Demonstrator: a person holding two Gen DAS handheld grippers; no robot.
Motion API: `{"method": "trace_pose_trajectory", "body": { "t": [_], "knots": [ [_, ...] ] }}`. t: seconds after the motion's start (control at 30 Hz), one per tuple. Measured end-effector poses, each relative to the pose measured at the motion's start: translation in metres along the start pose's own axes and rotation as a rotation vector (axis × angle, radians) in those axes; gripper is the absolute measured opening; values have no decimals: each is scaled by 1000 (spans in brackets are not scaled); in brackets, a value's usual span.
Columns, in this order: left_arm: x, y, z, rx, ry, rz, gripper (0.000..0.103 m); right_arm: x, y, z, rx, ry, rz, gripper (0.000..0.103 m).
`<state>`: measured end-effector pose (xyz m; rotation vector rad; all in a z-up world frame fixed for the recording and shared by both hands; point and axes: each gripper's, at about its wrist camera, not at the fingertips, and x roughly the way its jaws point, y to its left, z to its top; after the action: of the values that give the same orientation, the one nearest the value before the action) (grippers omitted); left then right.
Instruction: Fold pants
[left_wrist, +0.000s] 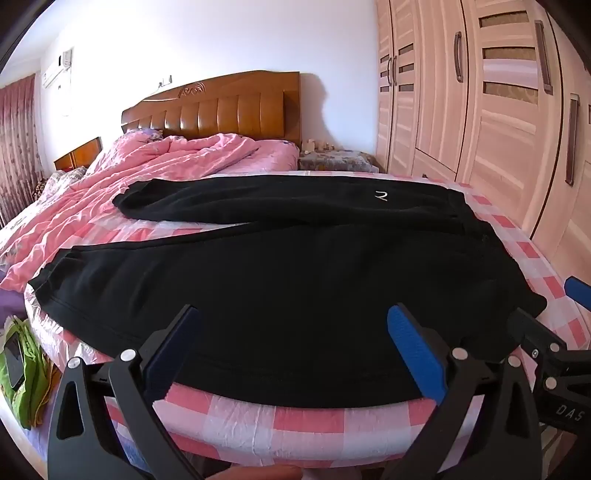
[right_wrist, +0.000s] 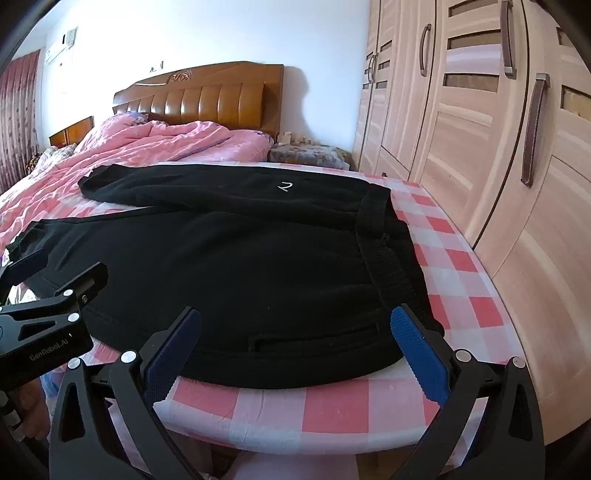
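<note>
Black pants (left_wrist: 280, 280) lie spread flat on the pink-and-white checked sheet (left_wrist: 295, 417), both legs running left and the waistband (right_wrist: 384, 258) to the right. A small white logo (right_wrist: 283, 187) marks the far leg. My left gripper (left_wrist: 293, 328) hovers open over the near leg's edge, nothing between its blue pads. My right gripper (right_wrist: 295, 328) is open too, above the near hip by a pocket slit (right_wrist: 314, 338). Each gripper shows at the edge of the other's view.
A rumpled pink quilt (left_wrist: 122, 177) covers the far left of the bed below a wooden headboard (left_wrist: 221, 107). A tall wardrobe (right_wrist: 480, 129) stands close along the right side. A green bag (left_wrist: 26, 365) lies on the floor at the left.
</note>
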<state>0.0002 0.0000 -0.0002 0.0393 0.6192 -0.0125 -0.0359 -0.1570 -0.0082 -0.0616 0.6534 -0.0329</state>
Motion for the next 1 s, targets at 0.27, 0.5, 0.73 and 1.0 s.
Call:
{"method": "trace_pose_trajectory", "body": {
  "t": [0.27, 0.5, 0.73, 1.0],
  "knots": [
    [1, -3, -6, 4, -4, 3, 101, 0, 0, -1, 3, 0, 7, 99],
    [2, -3, -8, 14, 0, 5, 101, 0, -1, 0, 7, 2, 7, 99],
    [2, -1, -7, 18, 7, 3, 101, 3, -2, -5, 18, 14, 12, 99],
    [3, -2, -10, 17, 12, 1, 101, 4, -3, -7, 26, 19, 16, 99]
  ]
}}
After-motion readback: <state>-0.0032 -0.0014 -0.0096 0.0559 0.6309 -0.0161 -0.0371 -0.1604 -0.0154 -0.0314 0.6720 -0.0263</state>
